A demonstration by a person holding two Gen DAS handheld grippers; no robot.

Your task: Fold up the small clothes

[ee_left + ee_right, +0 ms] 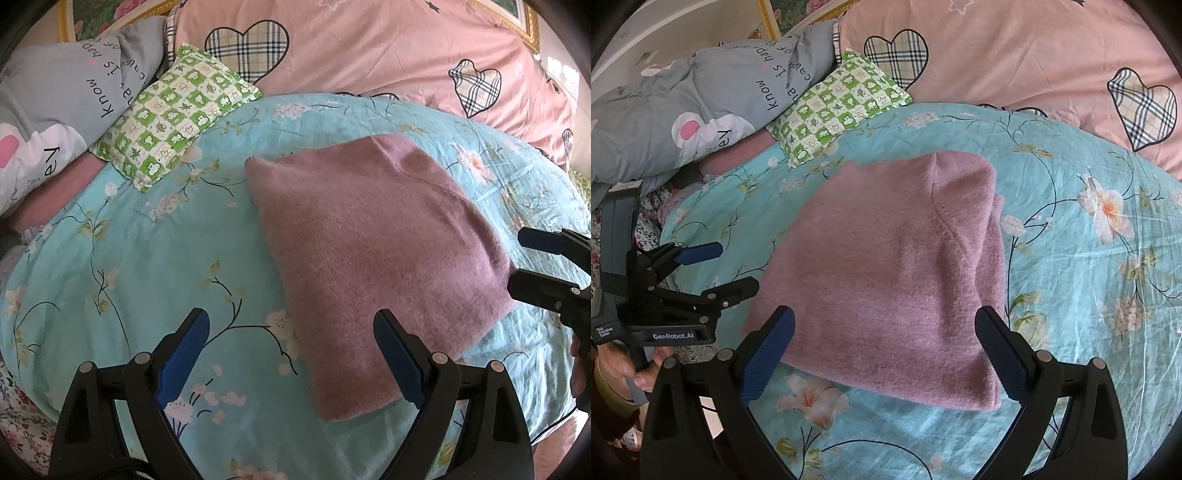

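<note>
Spread across the far side, a pink duvet (388,51) printed with plaid hearts; in front of it, a turquoise floral bedsheet (147,258) covering the near part of the bed

Heaped at the far left, a grey quilt (665,122) with printed lettering and a white cartoon patch

Lying on the turquoise sheet near the middle, a mauve knitted garment (886,266), folded into a compact, roughly rectangular bundle with layered edges showing along its right side

Tucked between the grey quilt and the pink duvet, at the far edge of the sheet, a small green-and-white checked pillow (173,110)

Hovering over the garment's near edge, the right gripper (884,350), jaws spread wide with nothing between the blue pads

Just left of the garment, over bare sheet, the left gripper (291,350), jaws likewise wide apart and holding nothing; gripped from below by a hand (624,373) at the left edge of the right wrist view
</note>
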